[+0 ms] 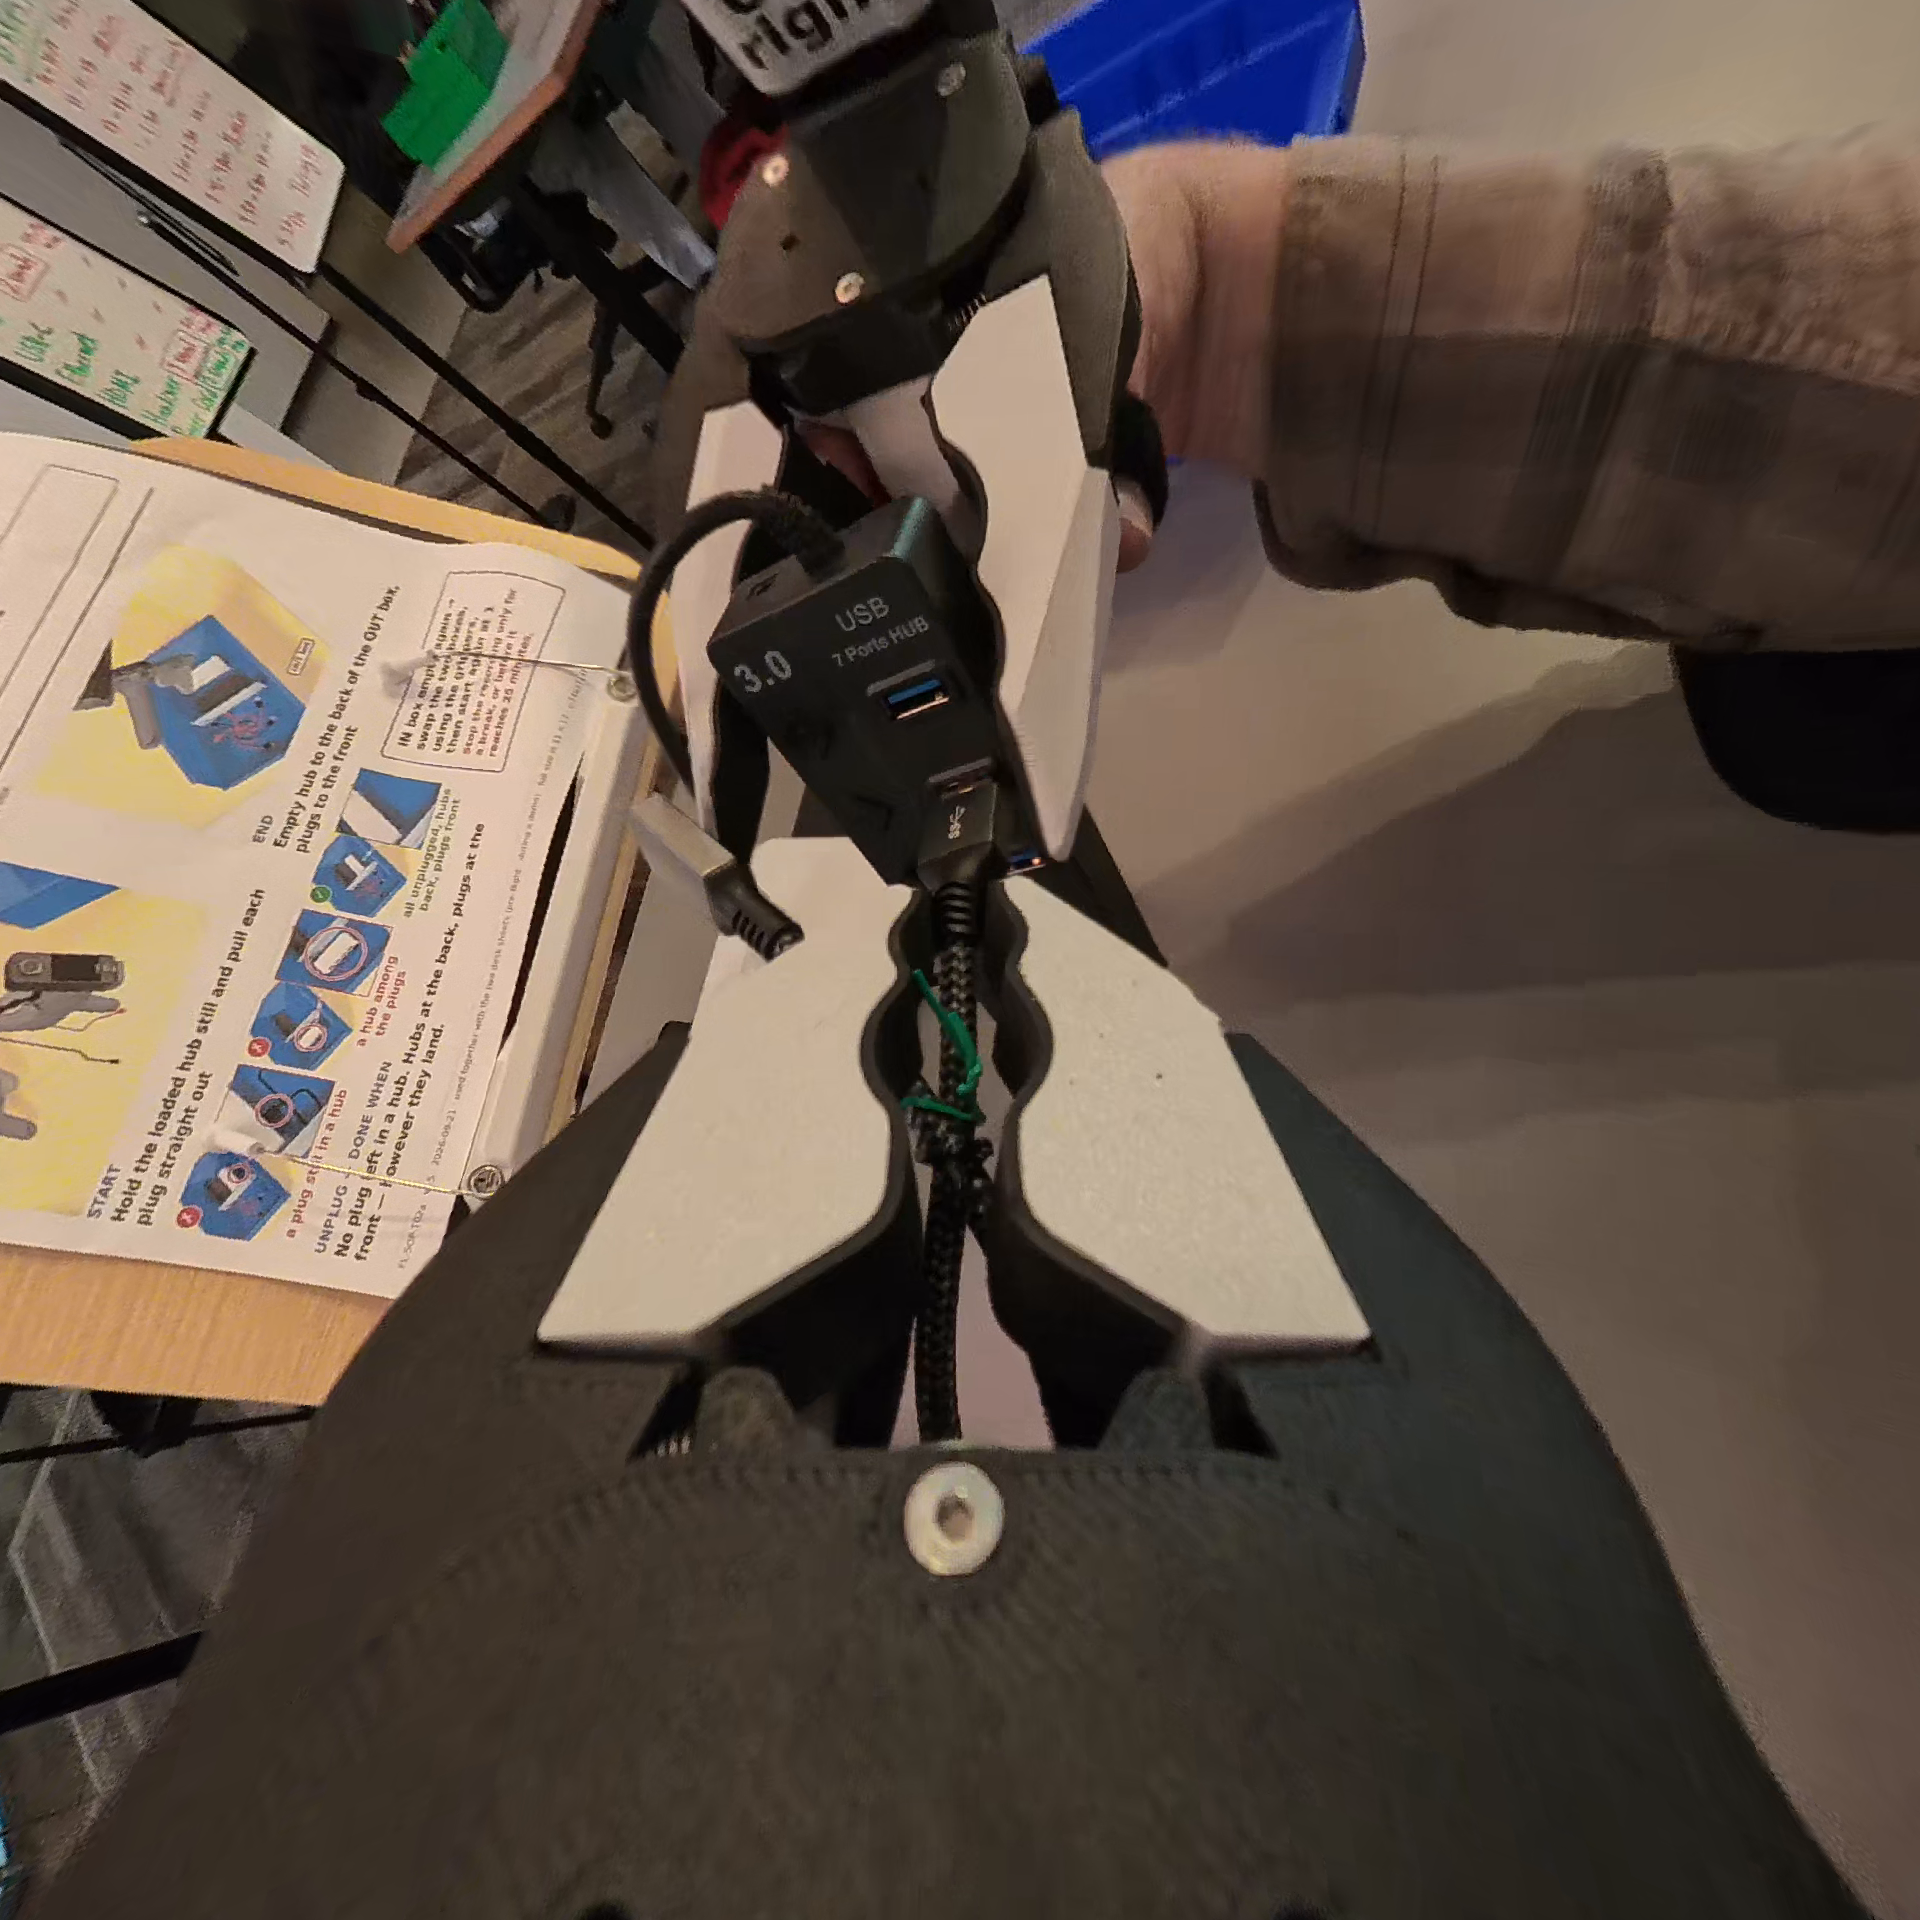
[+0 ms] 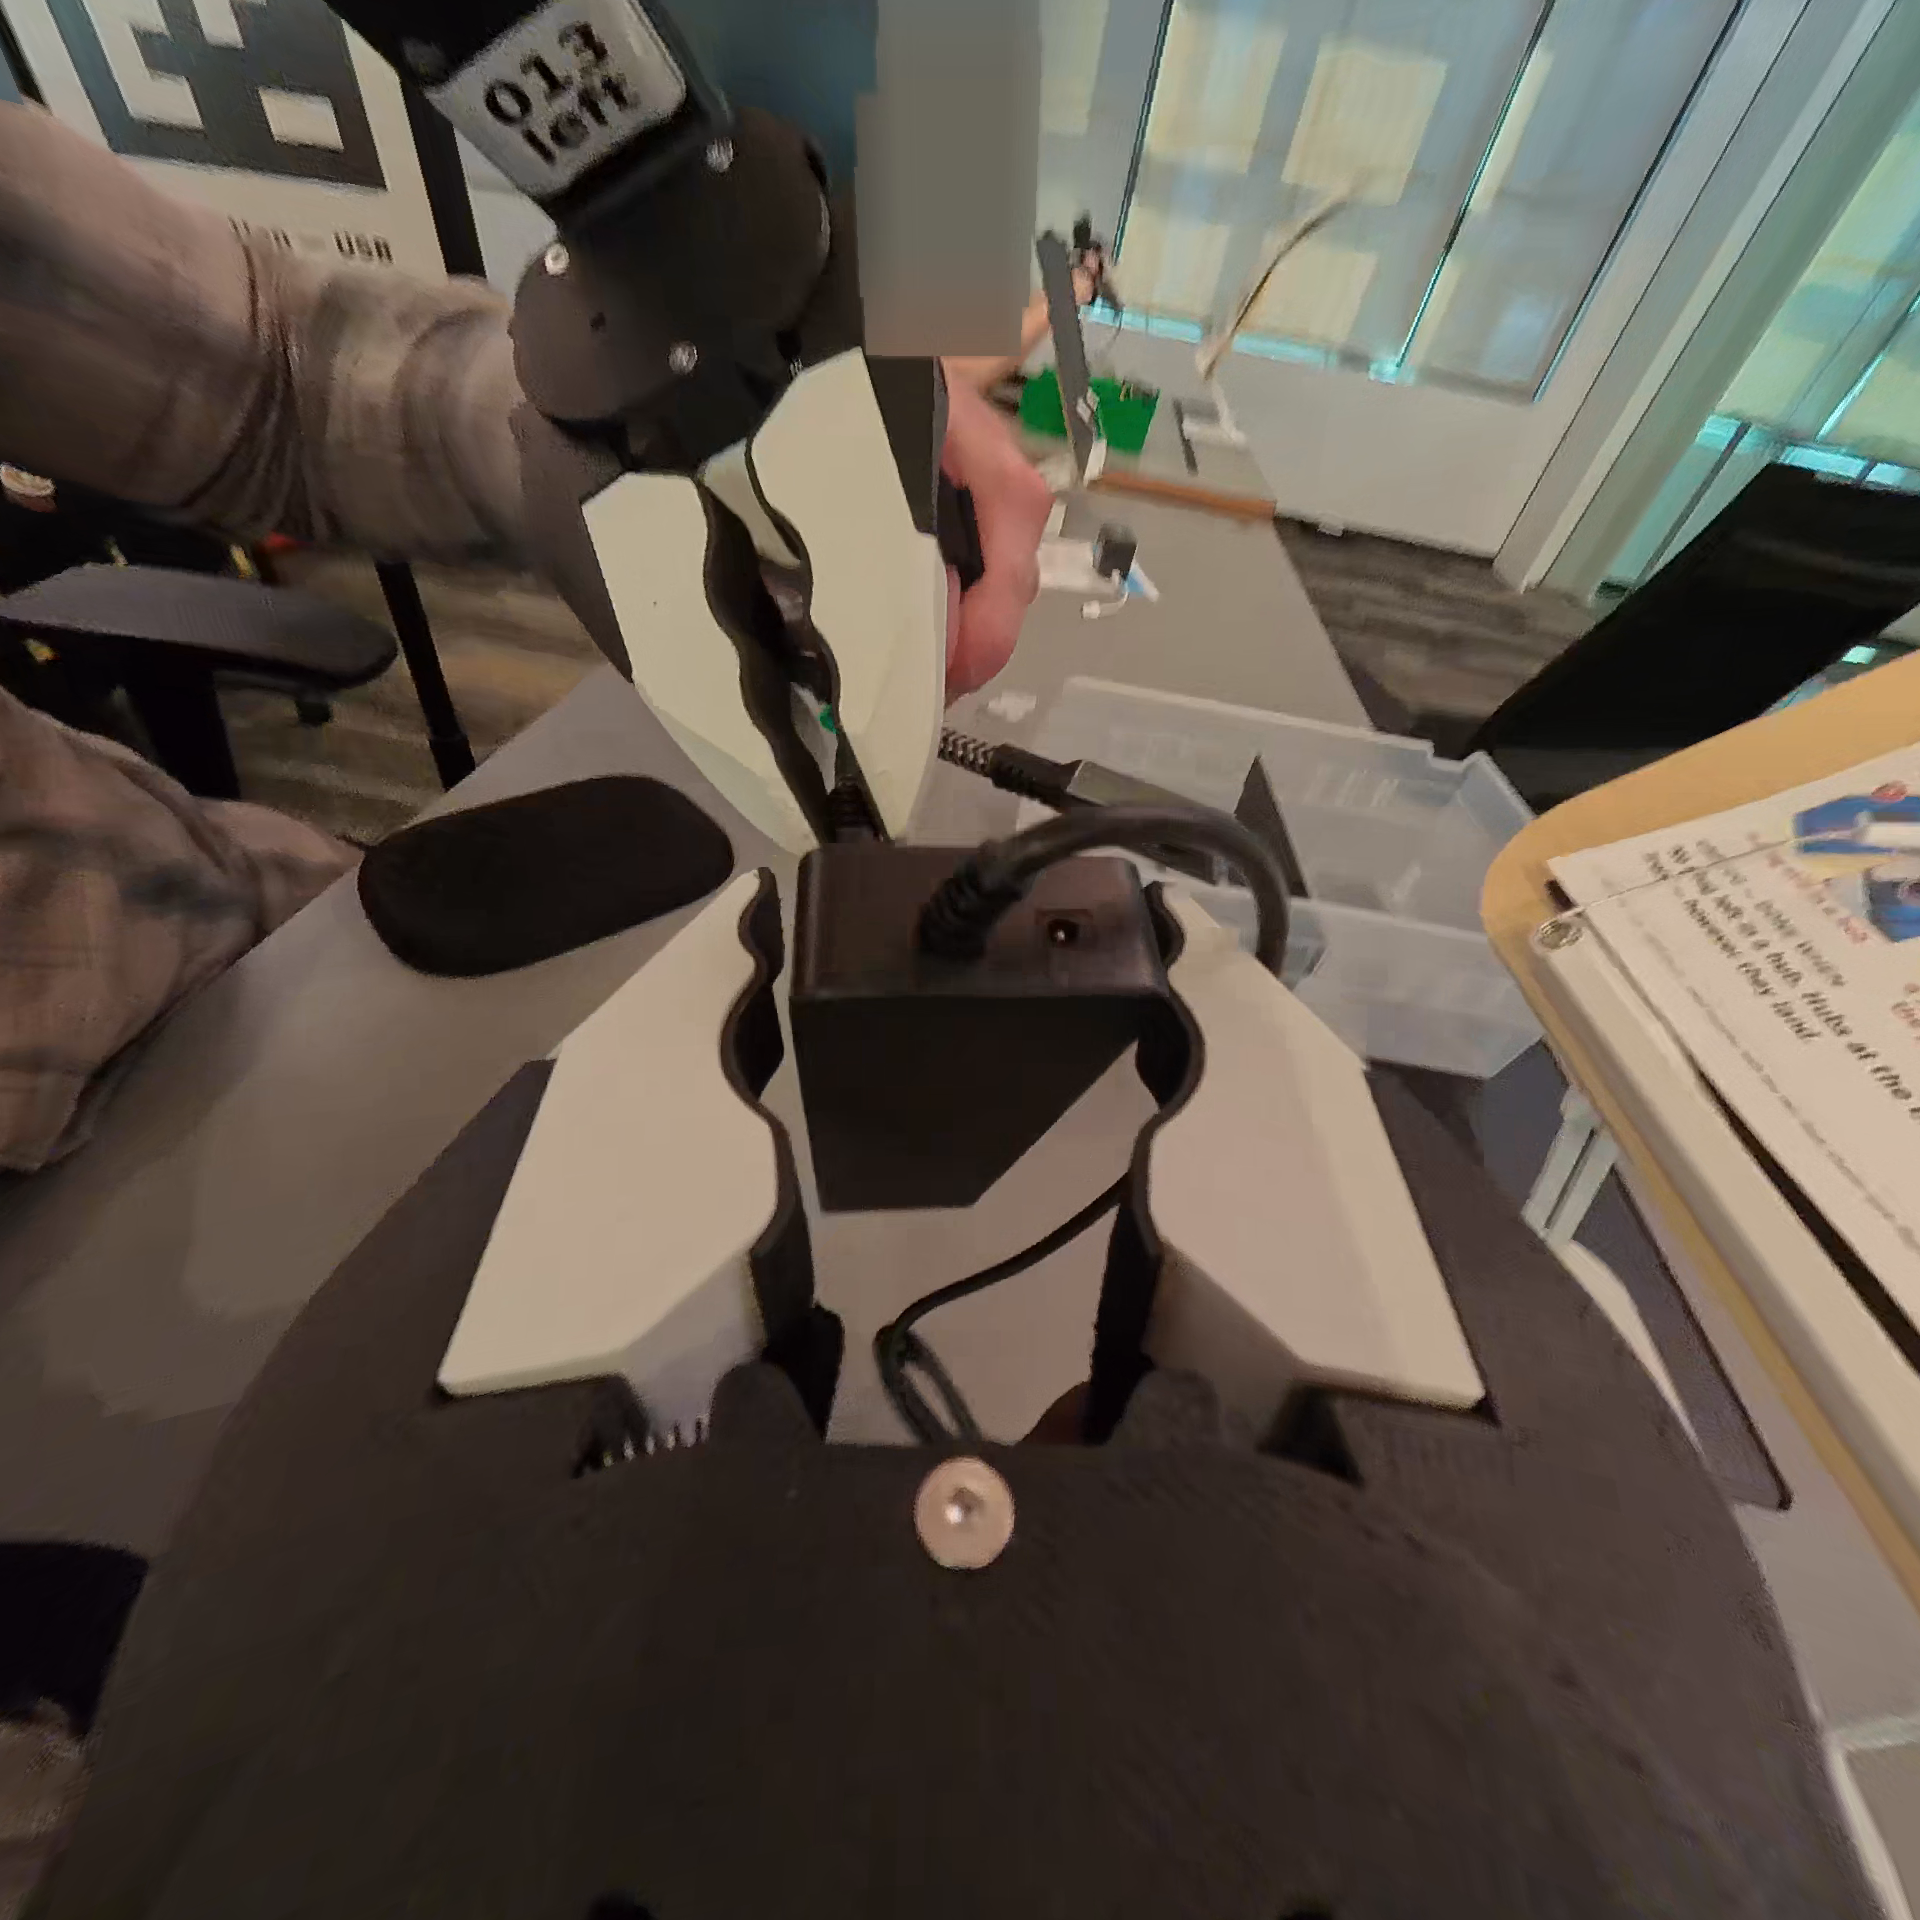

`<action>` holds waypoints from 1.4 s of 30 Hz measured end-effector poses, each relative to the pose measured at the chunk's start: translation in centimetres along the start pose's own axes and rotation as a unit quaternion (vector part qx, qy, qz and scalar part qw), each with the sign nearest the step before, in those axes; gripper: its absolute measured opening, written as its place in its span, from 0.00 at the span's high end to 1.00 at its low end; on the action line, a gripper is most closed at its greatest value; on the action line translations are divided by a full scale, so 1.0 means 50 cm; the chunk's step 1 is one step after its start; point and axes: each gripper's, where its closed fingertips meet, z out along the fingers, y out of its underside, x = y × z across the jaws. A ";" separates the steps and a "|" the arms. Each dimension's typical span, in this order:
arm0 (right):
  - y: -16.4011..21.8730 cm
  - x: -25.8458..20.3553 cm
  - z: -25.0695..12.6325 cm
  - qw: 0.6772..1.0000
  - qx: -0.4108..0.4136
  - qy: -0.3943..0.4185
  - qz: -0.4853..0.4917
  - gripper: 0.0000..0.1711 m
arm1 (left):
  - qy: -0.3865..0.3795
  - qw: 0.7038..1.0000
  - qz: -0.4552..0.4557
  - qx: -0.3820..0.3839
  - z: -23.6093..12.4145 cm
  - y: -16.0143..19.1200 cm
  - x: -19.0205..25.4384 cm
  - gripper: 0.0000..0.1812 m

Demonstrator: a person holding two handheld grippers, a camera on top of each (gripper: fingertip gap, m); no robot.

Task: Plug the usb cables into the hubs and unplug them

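Note:
A black USB hub (image 1: pixel 862 675) is gripped across its body by my right gripper (image 1: pixel 894 800), which is shut on it; in the right wrist view the hub (image 2: pixel 977 997) sits between that gripper's (image 2: pixel 966 914) white fingers. My left gripper (image 1: pixel 951 914) is shut on a black braided cable (image 1: pixel 951 1049) that carries a green twist tie. The cable's plug (image 1: pixel 961 831) sits in a port on the hub's face. The left gripper (image 2: pixel 852 810) shows just beyond the hub in the right wrist view. The hub's own lead loops out to a loose silver plug (image 1: pixel 691 857), also visible in the right wrist view (image 2: pixel 1101 779).
An instruction sheet (image 1: pixel 260 831) lies on a wooden board at the left. A clear plastic bin (image 2: pixel 1371 831) stands on the grey table (image 1: pixel 1507 1039) behind the hub. A black chair armrest (image 2: pixel 540 873) and a person's sleeve (image 1: pixel 1558 416) are close by. A blue bin (image 1: pixel 1195 62) stands farther back. My left and right fingertips are right by each other.

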 end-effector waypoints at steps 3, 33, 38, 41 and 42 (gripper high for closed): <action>0.009 -0.010 0.003 1.000 -0.016 -0.013 0.009 0.63 | 0.003 1.000 0.020 -0.003 0.002 -0.002 0.007 0.95; 0.060 -0.020 -0.018 0.984 -0.174 0.034 -0.019 0.62 | 0.059 0.993 0.084 -0.063 0.011 0.000 0.021 0.95; 0.104 -0.033 -0.016 0.958 -0.283 0.041 -0.020 0.59 | 0.080 0.979 0.141 -0.123 0.010 0.027 0.039 0.95; 0.120 -0.034 -0.008 0.950 -0.311 0.038 -0.022 0.59 | 0.088 0.977 0.145 -0.126 0.007 0.028 0.043 0.95; 0.120 -0.035 -0.003 0.949 -0.311 0.034 -0.020 0.59 | 0.086 0.977 0.148 -0.130 0.007 0.029 0.042 0.95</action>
